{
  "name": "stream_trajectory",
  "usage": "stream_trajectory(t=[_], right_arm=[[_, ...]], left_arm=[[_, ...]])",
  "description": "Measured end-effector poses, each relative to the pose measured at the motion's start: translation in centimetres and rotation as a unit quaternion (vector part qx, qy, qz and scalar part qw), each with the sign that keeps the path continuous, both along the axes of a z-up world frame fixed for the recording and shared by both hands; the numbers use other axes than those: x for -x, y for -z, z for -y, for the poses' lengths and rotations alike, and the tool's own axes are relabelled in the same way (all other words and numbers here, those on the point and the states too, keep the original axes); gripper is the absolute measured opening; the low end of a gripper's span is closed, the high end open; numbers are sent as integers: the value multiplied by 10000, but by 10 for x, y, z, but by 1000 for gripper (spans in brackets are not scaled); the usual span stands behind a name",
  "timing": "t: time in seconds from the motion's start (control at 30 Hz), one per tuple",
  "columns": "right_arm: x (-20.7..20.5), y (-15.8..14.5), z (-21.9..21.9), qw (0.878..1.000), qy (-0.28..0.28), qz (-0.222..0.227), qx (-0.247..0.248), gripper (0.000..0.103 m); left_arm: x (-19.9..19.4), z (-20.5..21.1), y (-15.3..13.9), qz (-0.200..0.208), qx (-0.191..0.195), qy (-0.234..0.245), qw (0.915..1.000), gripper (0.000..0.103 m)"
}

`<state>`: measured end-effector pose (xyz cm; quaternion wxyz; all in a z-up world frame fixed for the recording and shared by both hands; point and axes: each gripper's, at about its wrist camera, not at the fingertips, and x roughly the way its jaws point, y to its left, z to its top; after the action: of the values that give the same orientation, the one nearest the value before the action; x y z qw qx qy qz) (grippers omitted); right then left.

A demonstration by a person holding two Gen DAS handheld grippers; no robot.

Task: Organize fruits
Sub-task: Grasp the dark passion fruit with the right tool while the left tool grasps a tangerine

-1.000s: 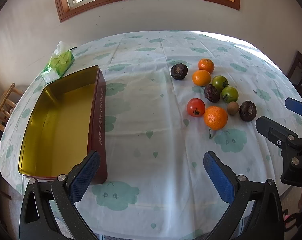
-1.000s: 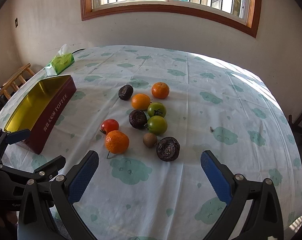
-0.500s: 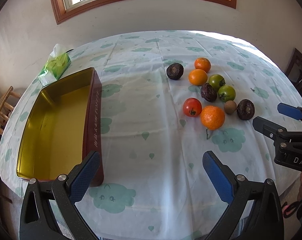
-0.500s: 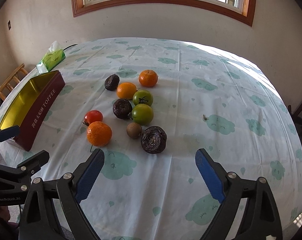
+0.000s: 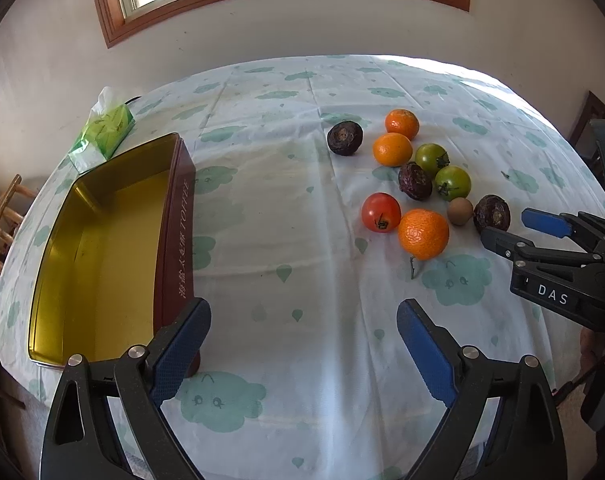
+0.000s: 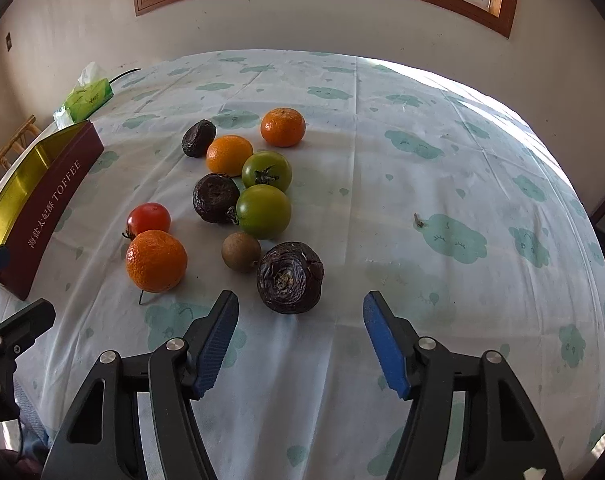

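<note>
Several fruits lie in a cluster on the clouded tablecloth: three oranges, a red tomato [image 6: 148, 218], two green tomatoes, a small brown fruit [image 6: 241, 251] and three dark wrinkled fruits. My right gripper [image 6: 300, 316] is open and empty, just in front of the nearest dark fruit [image 6: 289, 277]. It also shows in the left wrist view [image 5: 518, 226], next to that fruit [image 5: 492, 213]. My left gripper [image 5: 302, 334] is open and empty, near the table's front edge beside the open gold-lined toffee tin [image 5: 102, 240]. The nearest orange [image 5: 423, 233] lies ahead to its right.
A green tissue pack [image 5: 102, 132] lies behind the tin [image 6: 58, 192]. Wooden chairs stand at the left [image 5: 2, 224] and right [image 5: 590, 120] edges. A small stem scrap [image 6: 418, 221] lies on the cloth right of the fruits. A wall with a window is behind the table.
My right gripper has moved forward and down towards the nearest dark fruit, with its jaws somewhat narrower. My left gripper has shifted slightly; the fruits have not moved.
</note>
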<state>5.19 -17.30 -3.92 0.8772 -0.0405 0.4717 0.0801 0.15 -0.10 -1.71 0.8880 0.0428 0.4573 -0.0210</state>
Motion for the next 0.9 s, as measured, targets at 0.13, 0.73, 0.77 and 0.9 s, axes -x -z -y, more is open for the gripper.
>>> stream_trajectory(t=[0.13, 0.73, 0.77, 0.9], right_arm=[[-7, 5, -2, 10000, -1, 23, 84, 55], [-16, 14, 27, 9992, 380, 118, 14, 31], [-18, 14, 34, 9988, 459, 144, 52, 31], [-31, 15, 64, 9964, 807, 219, 164, 31]], left_arm=[[-2, 1, 0, -28, 42, 27, 10000, 90], [-14, 16, -1, -18, 120, 283, 9995, 84], [-15, 18, -2, -9, 135, 323, 9994, 83], [-20, 27, -1, -36, 200, 458, 9987, 77]])
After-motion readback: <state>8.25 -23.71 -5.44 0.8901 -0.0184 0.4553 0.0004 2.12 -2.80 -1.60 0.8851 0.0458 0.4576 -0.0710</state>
